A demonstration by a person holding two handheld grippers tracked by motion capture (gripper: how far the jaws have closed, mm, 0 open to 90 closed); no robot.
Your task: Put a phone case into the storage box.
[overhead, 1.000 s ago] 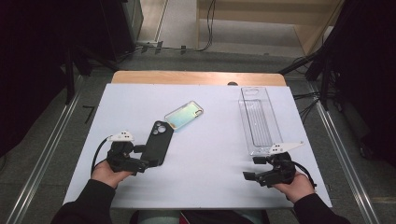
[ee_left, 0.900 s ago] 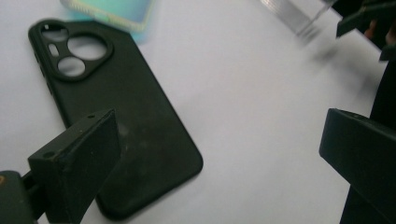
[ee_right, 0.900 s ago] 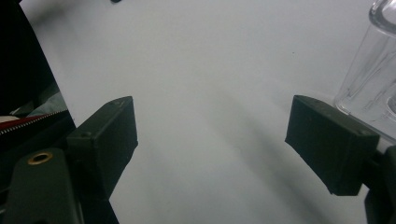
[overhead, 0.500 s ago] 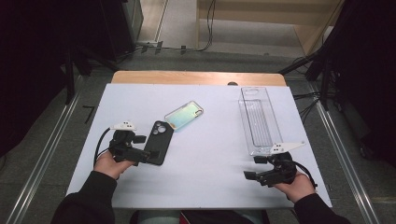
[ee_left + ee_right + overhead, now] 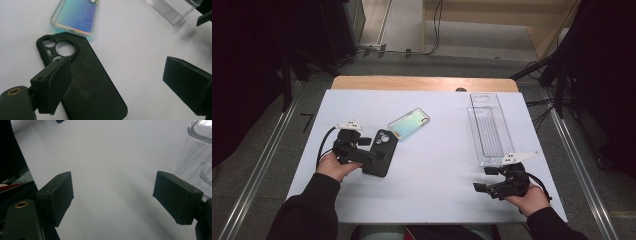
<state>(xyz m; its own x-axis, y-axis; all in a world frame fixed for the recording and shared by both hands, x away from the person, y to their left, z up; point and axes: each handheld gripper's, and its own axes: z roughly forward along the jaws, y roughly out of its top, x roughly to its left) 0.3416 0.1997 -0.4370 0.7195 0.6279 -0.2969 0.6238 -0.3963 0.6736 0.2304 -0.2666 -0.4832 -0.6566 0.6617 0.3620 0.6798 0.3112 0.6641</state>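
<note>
A black phone case (image 5: 382,167) (image 5: 95,92) lies flat on the white table (image 5: 437,170), its camera cutout pointing away from me. An iridescent phone case (image 5: 408,124) (image 5: 76,16) rests just beyond it, their corners nearly touching. My left gripper (image 5: 373,149) (image 5: 117,72) hovers over the black case with its jaws wide open; the left jaw hangs above the case near the cutout and the right jaw is over bare table. My right gripper (image 5: 483,179) (image 5: 112,187) rests near the front right edge, open, with only bare table between its jaws.
A long clear plastic tray (image 5: 489,127) (image 5: 197,157) stands at the right, its near end just beyond the right gripper. A wooden strip (image 5: 422,83) borders the table's far edge. Black cables trail from both grippers.
My left hand has moved forward along the table's left side, bringing its open jaws over the black case. The case and the right gripper have stayed where they were.
</note>
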